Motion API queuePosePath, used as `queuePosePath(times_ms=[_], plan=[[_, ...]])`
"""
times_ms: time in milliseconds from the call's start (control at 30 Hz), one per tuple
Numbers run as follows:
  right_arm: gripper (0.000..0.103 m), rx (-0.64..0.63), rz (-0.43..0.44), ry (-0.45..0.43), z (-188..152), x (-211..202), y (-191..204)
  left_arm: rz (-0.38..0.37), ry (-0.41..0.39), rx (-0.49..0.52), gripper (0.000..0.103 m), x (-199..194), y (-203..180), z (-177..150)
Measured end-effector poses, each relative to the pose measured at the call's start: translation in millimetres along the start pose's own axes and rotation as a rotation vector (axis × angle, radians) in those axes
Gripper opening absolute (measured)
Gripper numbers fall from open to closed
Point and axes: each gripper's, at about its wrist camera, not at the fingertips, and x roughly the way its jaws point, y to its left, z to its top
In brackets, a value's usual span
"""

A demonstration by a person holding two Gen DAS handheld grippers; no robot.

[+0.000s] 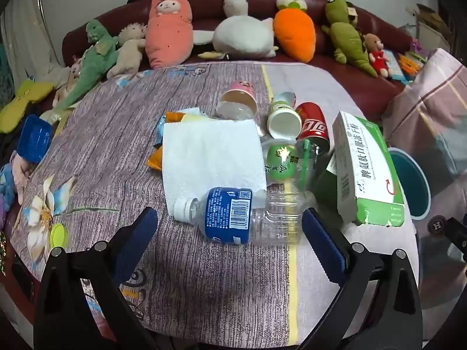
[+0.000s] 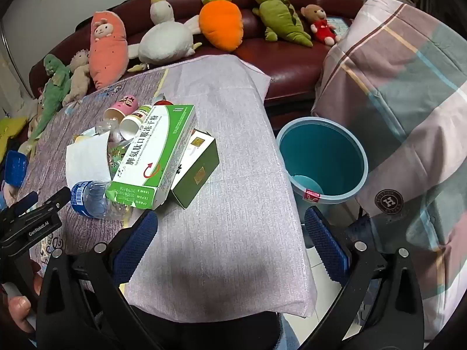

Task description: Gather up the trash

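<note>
Trash sits in a heap mid-table: a clear plastic water bottle w/ blue label and white cap (image 1: 233, 218) lies on its side at the near edge of the heap, its neck end on a white paper towel sheet (image 1: 210, 151). Behind the towel: orange snack wrapper (image 1: 156, 160), crumpled clear plastic cup (image 1: 233, 110), pink paper cup on its side (image 1: 240, 94), white paper cup w/ green band (image 1: 284, 119), red soda can (image 1: 313, 125) and a clear cup w/ green label (image 1: 283, 162). Right of the bottle, a white-and-green cardboard medicine box (image 1: 367, 169) leans on a dark green box w/ gold squares (image 2: 195, 172). All on a table under a purple-grey patterned cloth (image 1: 116, 151). Round blue plastic bin (image 2: 321, 157) stands on the floor just beside the table's right edge, one item visible inside. Left gripper (image 1: 230, 233) is wide open, nothing gripped; the bottle lies btwn and just ahead of its blue pads, apart from both. Right gripper (image 2: 230, 233) also fully open and empty, over bare cloth near the table's edge. Behind: dark red sofa (image 2: 292, 58) w/ plush toys, incl. an orange carrot plush (image 2: 221, 26). Plaid bedding (image 2: 408, 87) at right.
</note>
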Motion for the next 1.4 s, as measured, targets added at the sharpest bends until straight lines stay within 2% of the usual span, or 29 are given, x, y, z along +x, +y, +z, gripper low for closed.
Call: queuePosePath(times_ms=[567,1400], plan=[[0.097,0.006,-0.008,-0.004,1.7,-1.9,-3.4,0.029,0.005,-0.002,0.099,-2.1,3.1,-0.6],[0.097,0.013,-0.020,0.010,1.2,4.5,-6.0,0.015,0.015,-0.020,0.099,-1.1,7.2,-4.0]])
